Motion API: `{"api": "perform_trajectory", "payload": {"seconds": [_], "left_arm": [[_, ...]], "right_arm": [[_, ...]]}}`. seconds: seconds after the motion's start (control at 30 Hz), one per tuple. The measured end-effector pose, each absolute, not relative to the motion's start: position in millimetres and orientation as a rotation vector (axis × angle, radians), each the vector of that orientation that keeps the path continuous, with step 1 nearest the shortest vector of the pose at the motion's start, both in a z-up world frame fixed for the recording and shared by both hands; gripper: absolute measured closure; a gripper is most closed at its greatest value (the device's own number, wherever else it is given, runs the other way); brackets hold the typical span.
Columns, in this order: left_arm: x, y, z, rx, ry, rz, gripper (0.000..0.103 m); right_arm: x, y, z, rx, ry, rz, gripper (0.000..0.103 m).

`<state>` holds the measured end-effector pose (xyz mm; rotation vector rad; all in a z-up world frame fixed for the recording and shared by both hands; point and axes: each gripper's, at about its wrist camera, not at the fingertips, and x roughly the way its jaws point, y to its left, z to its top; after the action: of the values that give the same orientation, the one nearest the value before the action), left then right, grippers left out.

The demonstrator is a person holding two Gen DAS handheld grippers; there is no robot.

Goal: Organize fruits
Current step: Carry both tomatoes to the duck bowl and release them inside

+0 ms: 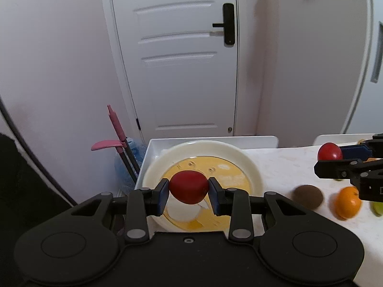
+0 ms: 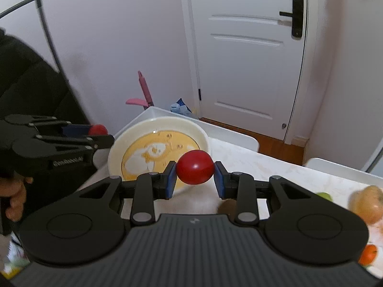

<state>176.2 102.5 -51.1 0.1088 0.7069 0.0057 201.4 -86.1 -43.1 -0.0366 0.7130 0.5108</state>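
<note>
Left fruit: a red tomato-like fruit (image 1: 189, 186) held above the plate (image 1: 249, 165) at the table's far left corner.
Right fruit: a second red fruit (image 2: 195, 167), also aloft near the plate's rim.
Handling: likely light, smooth, slippery and bruisable; grip across the widest middle.
Left gripper (image 1: 189, 192): fingers clamped on its fruit.
Right gripper (image 2: 195, 179): fingers clamped likewise.
Table (image 1: 287, 167): kiwi (image 1: 308, 196) and orange (image 1: 347, 202) wait near the right.

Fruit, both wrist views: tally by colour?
Red round fruit: 2, one in the left tongs, one in the right tongs
Brown fuzzy kiwi: 1
Orange round citrus: 1
Yellowish blurred fruit: 1
Green fruit: at least 1, partly hidden
Total: at least 6
</note>
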Motion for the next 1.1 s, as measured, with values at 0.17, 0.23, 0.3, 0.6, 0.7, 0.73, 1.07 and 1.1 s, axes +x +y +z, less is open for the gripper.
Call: {"api": "perform_trajectory", "payload": {"seconds": [0.17,0.23,0.3,0.6,0.7,0.73,1.07,1.1], "left_arm": [[212.5,115.4,-69.4,0.147,0.742,-0.025,0.064],[223.7,119.0,-77.2,0.155,0.755,-0.042,0.064],[234.6,122.7,-85.5,0.161,0.766,-0.060,0.064],[281.1,126.3,-117.4,0.181,0.806,-0.122,0.064],[291.7,123.0,-126.3,0.188,0.822,-0.135,0.064],[293.9,122.0,-128.1,0.186,0.826,-0.141,0.064],[283.9,124.4,-114.2,0.199,0.777,-0.128,0.006],[281.1,124.3,-111.6,0.203,0.784,-0.129,0.004]], "right_arm": [[230.2,-64.5,-57.2,-0.026,0.736,0.476,0.055],[239.3,-57.9,-61.1,-0.028,0.743,0.462,0.055],[248.4,-52.0,-65.8,-0.030,0.752,0.443,0.055],[274.0,-48.1,-84.7,0.001,0.798,0.351,0.055],[279.3,-49.9,-88.3,0.012,0.809,0.333,0.055],[281.0,-50.9,-88.8,0.014,0.811,0.328,0.055],[289.8,-53.8,-84.4,0.008,0.812,0.349,0.055],[290.3,-53.5,-83.4,0.006,0.812,0.358,0.055]]}}
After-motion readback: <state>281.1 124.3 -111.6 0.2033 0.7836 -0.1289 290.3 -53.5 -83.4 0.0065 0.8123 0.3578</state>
